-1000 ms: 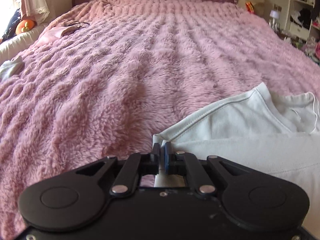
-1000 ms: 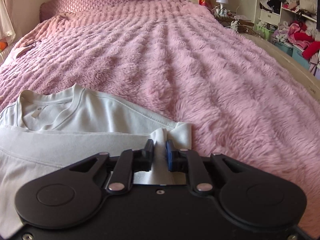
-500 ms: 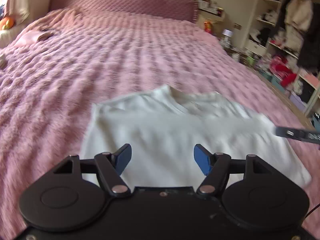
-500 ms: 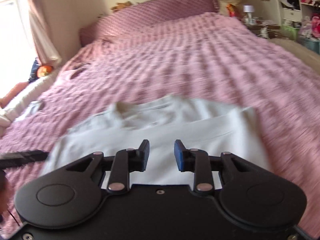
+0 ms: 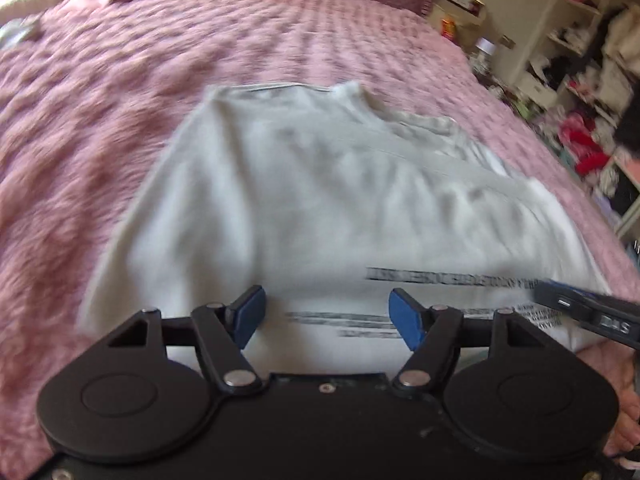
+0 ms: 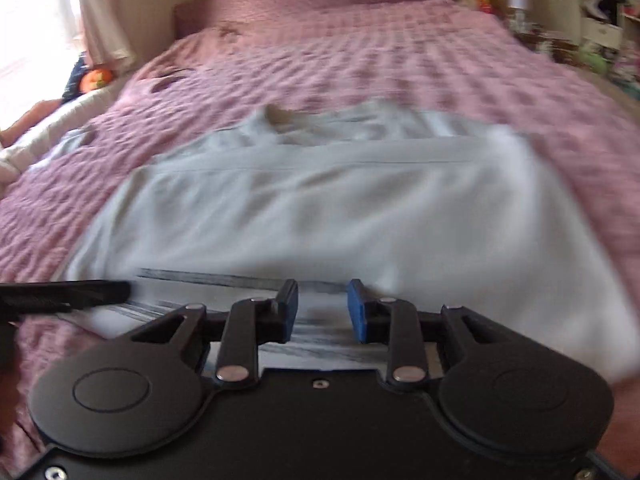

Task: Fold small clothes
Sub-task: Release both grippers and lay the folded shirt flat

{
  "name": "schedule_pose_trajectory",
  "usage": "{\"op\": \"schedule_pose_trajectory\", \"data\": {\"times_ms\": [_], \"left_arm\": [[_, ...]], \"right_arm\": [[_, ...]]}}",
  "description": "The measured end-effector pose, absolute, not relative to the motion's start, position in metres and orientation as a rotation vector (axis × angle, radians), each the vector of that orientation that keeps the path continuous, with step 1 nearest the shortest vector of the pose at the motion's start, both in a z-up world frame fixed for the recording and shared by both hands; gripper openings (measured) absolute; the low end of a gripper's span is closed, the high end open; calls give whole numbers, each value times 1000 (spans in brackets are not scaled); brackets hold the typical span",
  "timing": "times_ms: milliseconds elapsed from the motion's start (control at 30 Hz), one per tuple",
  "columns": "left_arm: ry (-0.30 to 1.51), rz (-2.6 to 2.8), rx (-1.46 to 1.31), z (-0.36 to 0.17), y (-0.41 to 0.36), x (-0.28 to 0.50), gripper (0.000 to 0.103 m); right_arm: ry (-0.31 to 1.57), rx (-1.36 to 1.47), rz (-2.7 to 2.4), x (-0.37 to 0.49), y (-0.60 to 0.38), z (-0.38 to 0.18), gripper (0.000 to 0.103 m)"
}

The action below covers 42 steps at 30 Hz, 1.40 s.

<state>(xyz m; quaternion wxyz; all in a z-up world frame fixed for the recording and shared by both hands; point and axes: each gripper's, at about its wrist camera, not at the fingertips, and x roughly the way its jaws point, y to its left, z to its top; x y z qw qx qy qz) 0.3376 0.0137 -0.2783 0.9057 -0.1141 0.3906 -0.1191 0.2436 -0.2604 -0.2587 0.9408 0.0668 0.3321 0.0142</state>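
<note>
A white T-shirt (image 5: 320,200) lies on the fuzzy pink bedspread (image 5: 100,120), its lower half folded up so the hem sits just short of the collar, with blurred dark print showing at the near edge. The left gripper (image 5: 326,314) hangs over that near edge with its jaws spread wide and nothing between them. The right gripper (image 6: 322,310) hovers over the same edge, jaws parted more narrowly and also empty; its tip shows at the right of the left wrist view.

The plush pile could drag at the cotton, so a pinch that catches only the top layer would likely peel the fold open and skew the next one. The motion blur makes it hard to say whether the layers lie square.

A second ago both grippers were clamped on the shirt's hem corners close to the collar. They have since let go and drawn back toward the near fold, and the left has opened wider than the right.
</note>
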Motion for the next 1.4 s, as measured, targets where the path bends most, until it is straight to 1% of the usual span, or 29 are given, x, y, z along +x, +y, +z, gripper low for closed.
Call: {"op": "schedule_pose_trajectory", "data": {"times_ms": [133,300,433,500,533,600,633,667,800,900,967,1033,1167,1400], "left_arm": [[817,-165,-243,-276,47,336,72],[830,-111,-272,-276,81,331,72],[829,-104,-221,-279,78,330,72],[830,-96,-185,-285,71,333,74],[828,-95,-165,-286,68,333,76],[826,-89,-135,-286,59,337,79],[828,-85,-127,-285,57,338,79],[830,-83,-124,-283,55,338,79],[829,-95,-140,-268,51,333,79],[815,-106,-187,-253,52,318,79],[801,-106,-225,-247,55,307,86],[796,-99,-267,-246,58,297,86],[830,-67,-347,-259,67,288,86],[849,-15,-449,-280,81,294,85]], "right_arm": [[696,158,-125,223,-314,-258,30],[702,223,-223,202,-364,-266,30],[699,237,-224,198,-370,-270,29],[704,221,-236,201,-365,-273,30],[707,211,-241,202,-363,-275,31],[712,204,-242,204,-361,-275,35],[713,213,-233,204,-361,-274,41],[714,220,-226,205,-360,-272,46],[727,201,-232,208,-350,-265,52],[696,218,-199,205,-338,-254,55],[670,228,-184,203,-329,-247,63],[641,236,-193,201,-318,-244,66],[634,289,-212,201,-304,-248,69],[669,287,-262,202,-289,-268,70]]}}
